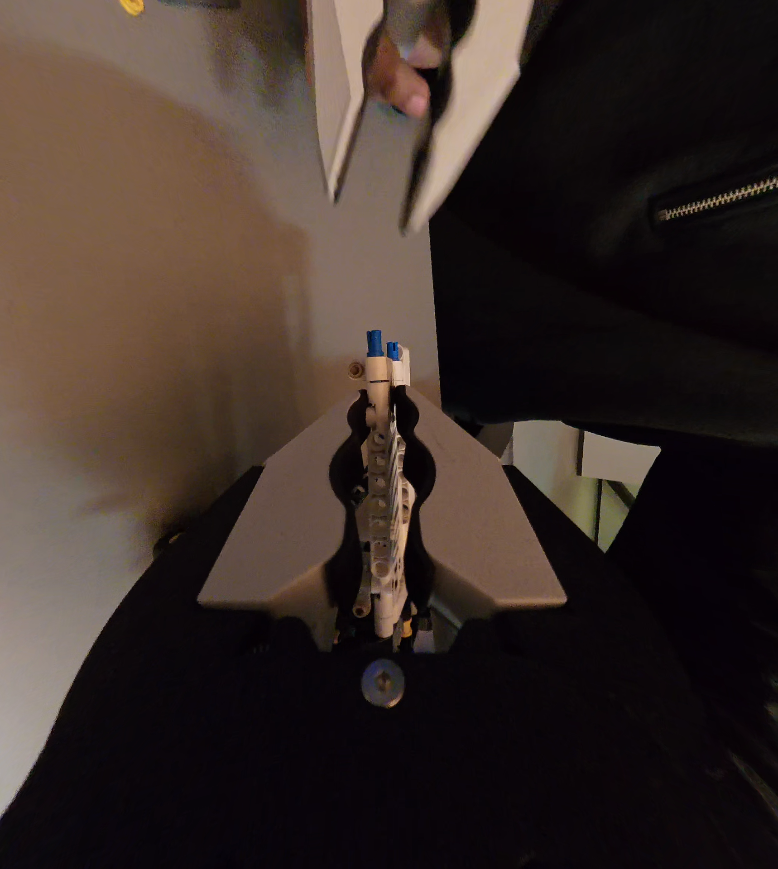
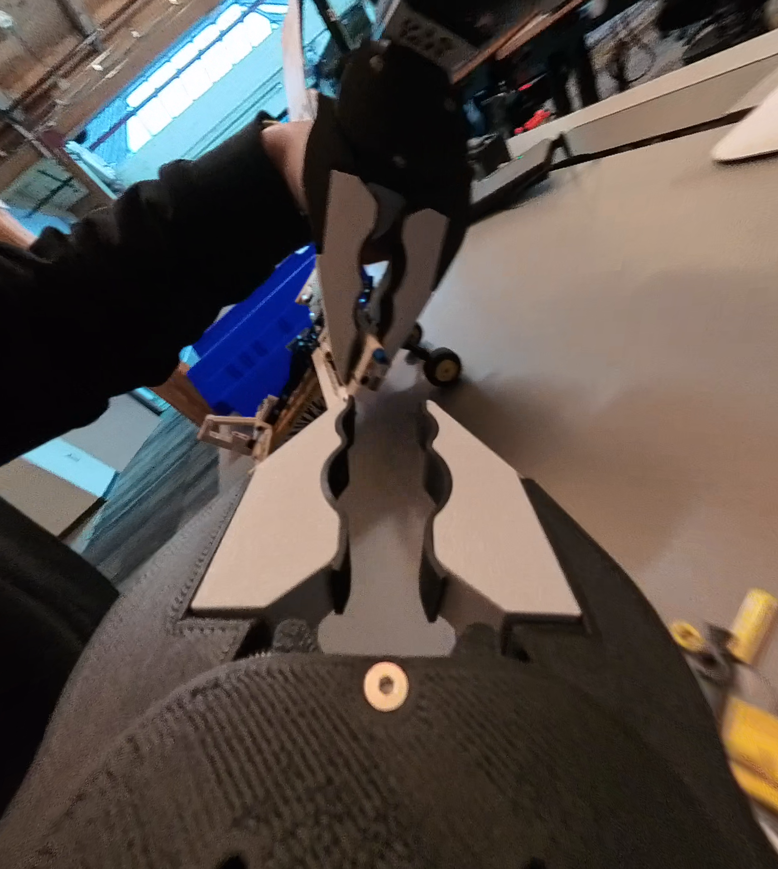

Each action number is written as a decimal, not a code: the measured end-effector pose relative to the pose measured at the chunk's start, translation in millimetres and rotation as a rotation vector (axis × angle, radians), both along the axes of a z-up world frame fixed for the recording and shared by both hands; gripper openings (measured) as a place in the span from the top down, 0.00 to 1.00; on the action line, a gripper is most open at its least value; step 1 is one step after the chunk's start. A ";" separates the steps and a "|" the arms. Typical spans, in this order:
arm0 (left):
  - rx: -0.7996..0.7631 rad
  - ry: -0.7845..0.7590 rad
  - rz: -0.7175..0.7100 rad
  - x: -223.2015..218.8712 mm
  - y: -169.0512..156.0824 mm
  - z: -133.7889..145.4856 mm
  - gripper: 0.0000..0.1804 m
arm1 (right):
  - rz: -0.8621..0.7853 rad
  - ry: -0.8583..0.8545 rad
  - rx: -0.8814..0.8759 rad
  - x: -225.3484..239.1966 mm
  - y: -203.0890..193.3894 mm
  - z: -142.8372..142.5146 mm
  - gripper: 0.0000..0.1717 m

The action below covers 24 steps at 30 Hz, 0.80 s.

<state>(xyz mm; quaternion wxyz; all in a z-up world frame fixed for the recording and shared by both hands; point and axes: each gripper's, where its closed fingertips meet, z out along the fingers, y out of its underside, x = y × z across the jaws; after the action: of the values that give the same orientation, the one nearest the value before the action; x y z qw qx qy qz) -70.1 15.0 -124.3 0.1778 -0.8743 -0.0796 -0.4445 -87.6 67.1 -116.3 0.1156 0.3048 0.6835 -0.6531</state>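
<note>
My left gripper (image 1: 382, 399) is shut on a white building-toy beam assembly (image 1: 385, 470). The assembly runs along between the pads, and its end with two blue pins (image 1: 374, 343) sticks out past the fingertips. My right gripper (image 2: 389, 409) is open with nothing between its pads, held over the grey table (image 2: 613, 329). Its tips are close to the left gripper (image 2: 361, 376), which points down toward it with the white assembly (image 2: 368, 362). In the left wrist view the right gripper (image 1: 370, 211) shows blurred at the top, its fingers apart.
A small black wheel on an axle (image 2: 443, 367) lies on the table behind the grippers. A blue bin (image 2: 250, 338) and a grey frame piece (image 2: 232, 432) are at the left. Yellow parts (image 2: 754, 620) lie at the right. A person's black jacket (image 1: 660, 188) fills the right.
</note>
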 end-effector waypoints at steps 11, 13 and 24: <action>-0.014 -0.012 -0.022 8.7 5.7 0.1 0.95 | 0.107 -0.124 -0.080 13.6 -39.5 -10.9 0.91; -0.004 -0.013 -0.024 10.2 6.2 -1.4 0.95 | 0.130 -0.149 -0.076 16.5 -37.9 -14.6 0.91; 0.089 -0.027 -0.027 17.3 13.6 3.7 0.95 | 0.121 -0.209 -0.145 25.2 -19.9 -15.4 0.93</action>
<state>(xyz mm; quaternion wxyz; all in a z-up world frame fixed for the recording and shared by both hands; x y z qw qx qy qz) -52.8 28.7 -120.6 0.2095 -0.8605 -0.0503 -0.4617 -62.5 47.2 -131.7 0.2470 0.3200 0.6358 -0.6575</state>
